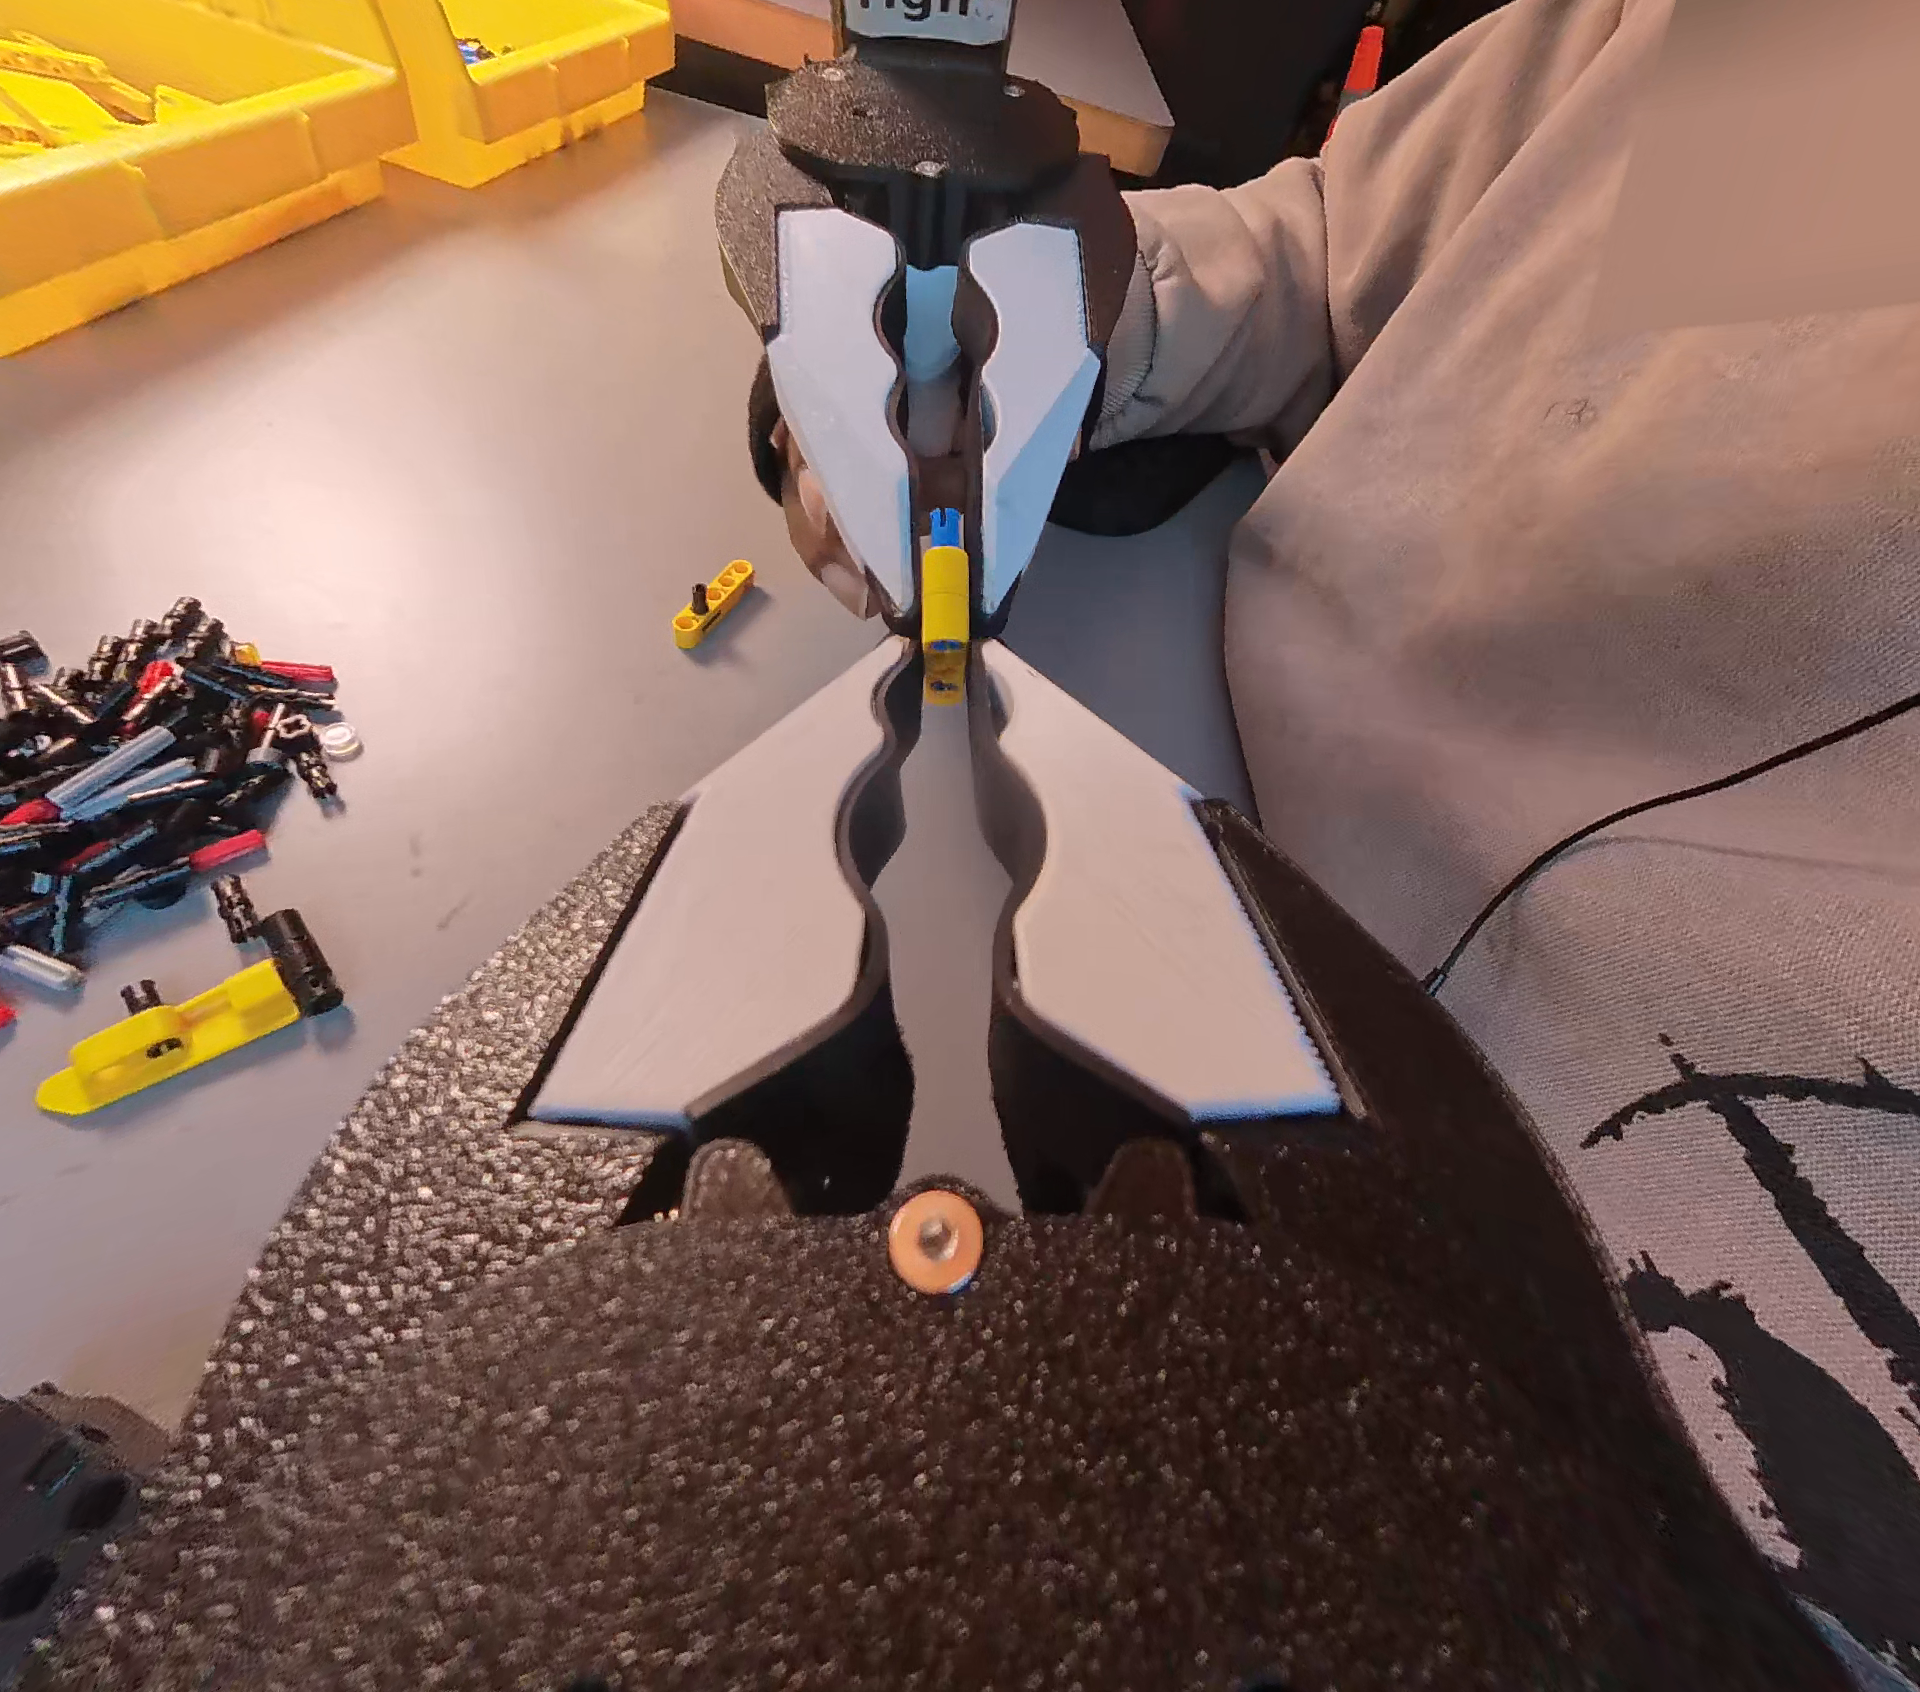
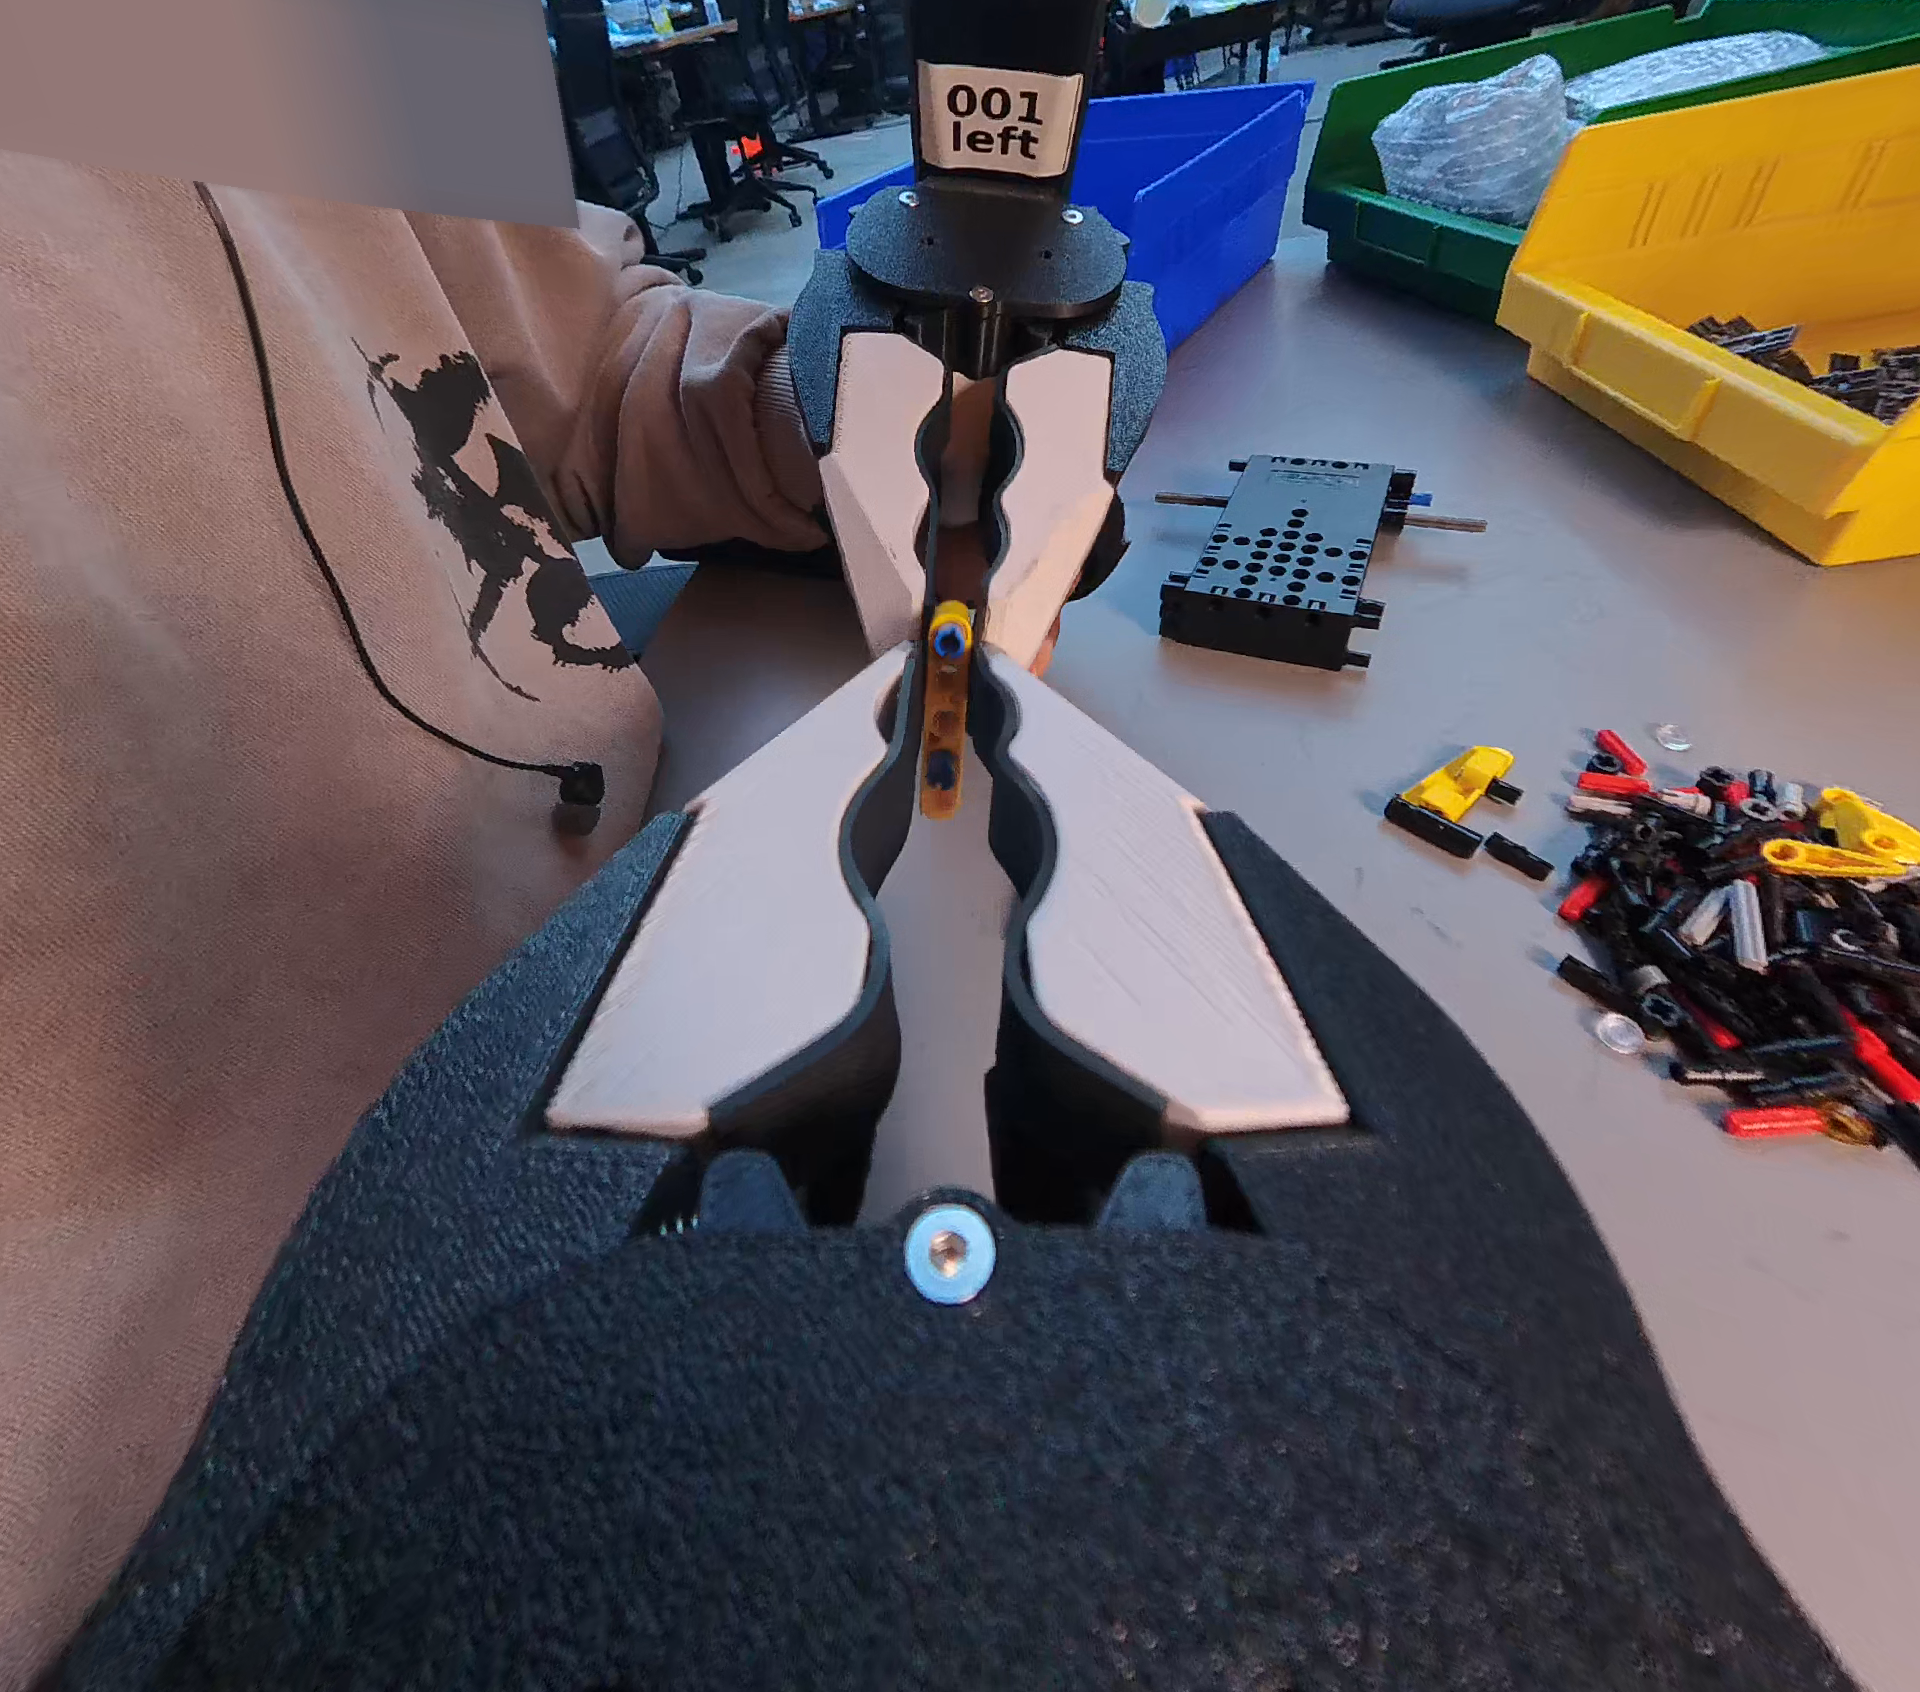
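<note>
Tip to tip, left gripper [image 1: 943,686] and right gripper [image 2: 943,707] both pinch narrowly a yellow beam [image 2: 943,743] with blue pin [image 2: 945,640], above the table [image 2: 1455,707].

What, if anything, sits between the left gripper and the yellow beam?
Nothing visible. The left gripper pinches one end of the yellow beam; the right gripper clamps the other end, tip to tip. Only a blue pin sits in the beam.

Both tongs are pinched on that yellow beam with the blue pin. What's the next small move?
Probably ease the right tongs straight toward the left tongs to seat the blue pin. Both grip the same yellow beam tip to tip, and the pin's end still shows at the joint.
</note>
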